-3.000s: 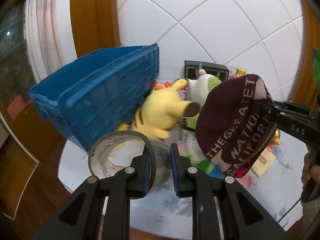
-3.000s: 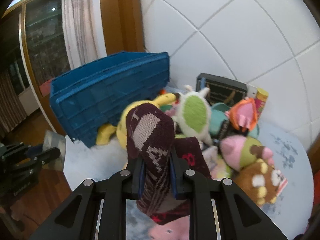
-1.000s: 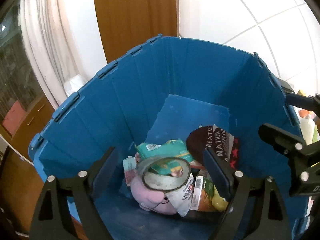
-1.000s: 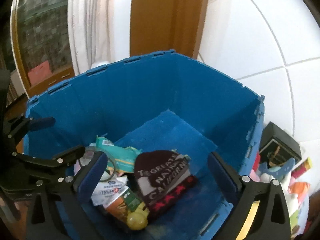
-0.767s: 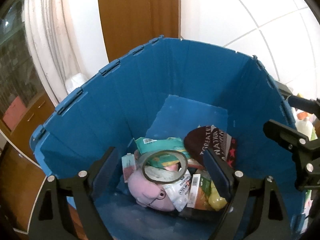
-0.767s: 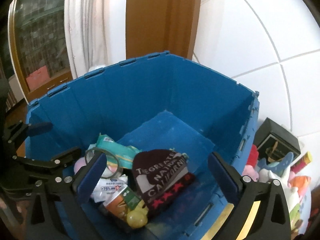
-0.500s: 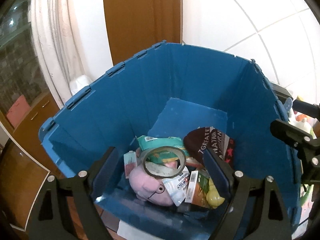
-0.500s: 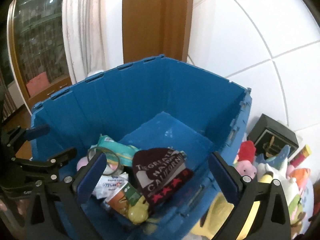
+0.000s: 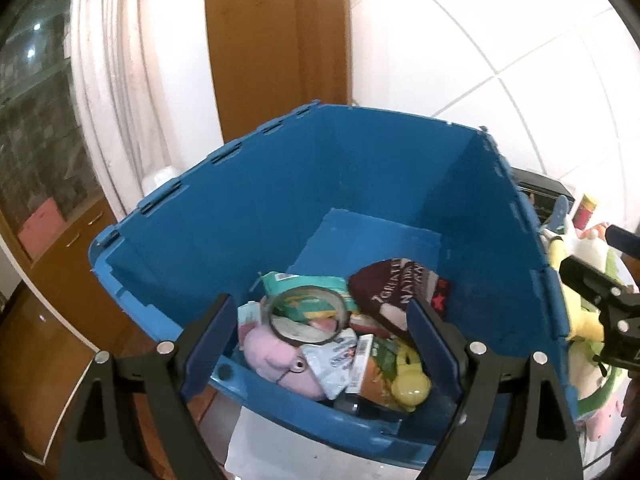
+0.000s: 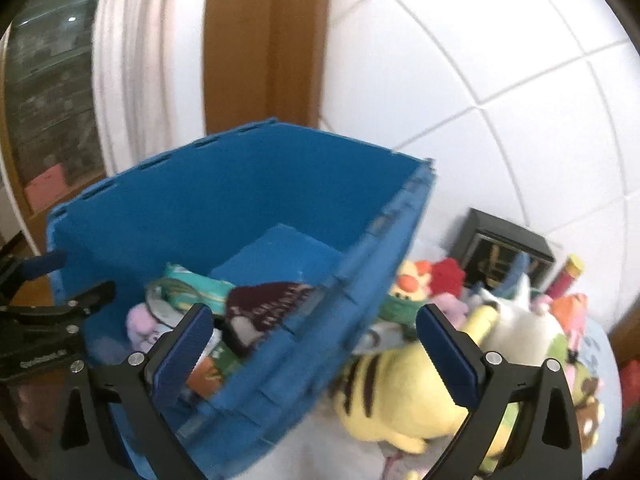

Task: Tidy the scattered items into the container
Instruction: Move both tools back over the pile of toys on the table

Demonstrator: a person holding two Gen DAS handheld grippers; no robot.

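The blue crate (image 9: 280, 184) holds a tape roll (image 9: 306, 314), a maroon knit hat (image 9: 396, 286), a pink plush (image 9: 276, 354), packets and a carton. My left gripper (image 9: 318, 340) is open and empty above the crate's near rim. My right gripper (image 10: 316, 350) is open and empty over the crate's right wall (image 10: 320, 344), with the hat (image 10: 266, 300) inside below. A yellow striped plush (image 10: 404, 392) and a white and green plush (image 10: 520, 328) lie on the table to the right of the crate.
A black box (image 10: 504, 248) and a red and yellow tube (image 10: 566, 276) stand against the tiled wall behind the toy pile. A wooden door frame (image 9: 276, 40) and a white curtain (image 9: 116, 80) are behind the crate. Wooden cabinets (image 9: 52, 240) are at the left.
Three seconds ago the left gripper held the tape roll and the right held the hat; both now lie in the crate. Both grippers have pulled back, the right one swinging right towards the toys.
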